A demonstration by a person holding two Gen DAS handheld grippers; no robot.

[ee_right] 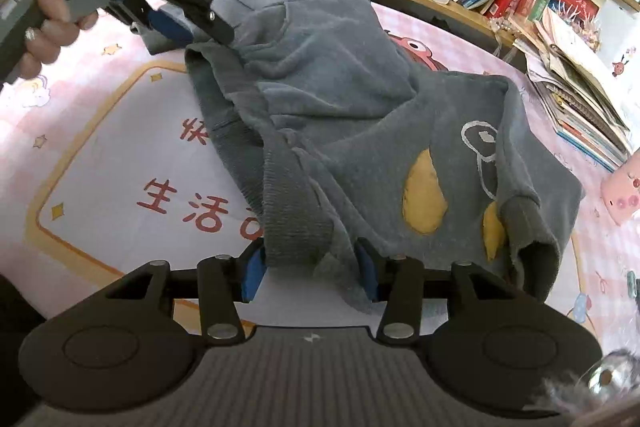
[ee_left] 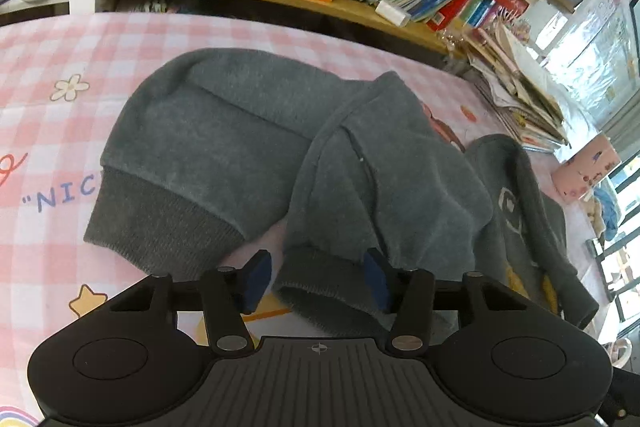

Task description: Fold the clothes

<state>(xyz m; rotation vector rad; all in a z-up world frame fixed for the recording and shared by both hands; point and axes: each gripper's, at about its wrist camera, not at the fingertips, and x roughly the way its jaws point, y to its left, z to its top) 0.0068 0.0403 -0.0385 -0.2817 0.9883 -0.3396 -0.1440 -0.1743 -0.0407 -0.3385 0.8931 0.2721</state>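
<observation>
Between the blue pads of the left tool (ee_left: 318,277) sits a ribbed cuff (ee_left: 320,291) of the grey sweatshirt (ee_left: 248,131); the jaws stand about half apart, and the right pad touches the knit while the left pad shows a gap, so I read this as a grip not yet made. Just ahead of that tool the garment lies bunched on the pink checked worktop (ee_left: 48,59), one sleeve stretching off to its left with a second cuff (ee_left: 160,223) flat on the cloth.

Over in the right wrist view, the right tool (ee_right: 310,275) has the ribbed hem (ee_right: 296,211) hanging down between its pads, jaws likewise half wide; both pads lie against the fabric, but whether they really pinch it I cannot tell. Ahead and to its left, a hand (ee_right: 36,7) carries the other tool down onto the far cuff.

To do this step well, I would seat each pad past the ribbing into the single layer edge, close firmly before any lift, then draw the two tools apart so the crumpled body spreads flat with the printed front (ee_right: 452,179) smoothed. Pulling with only one layer caught would likely twist the sweatshirt instead of opening it.
</observation>
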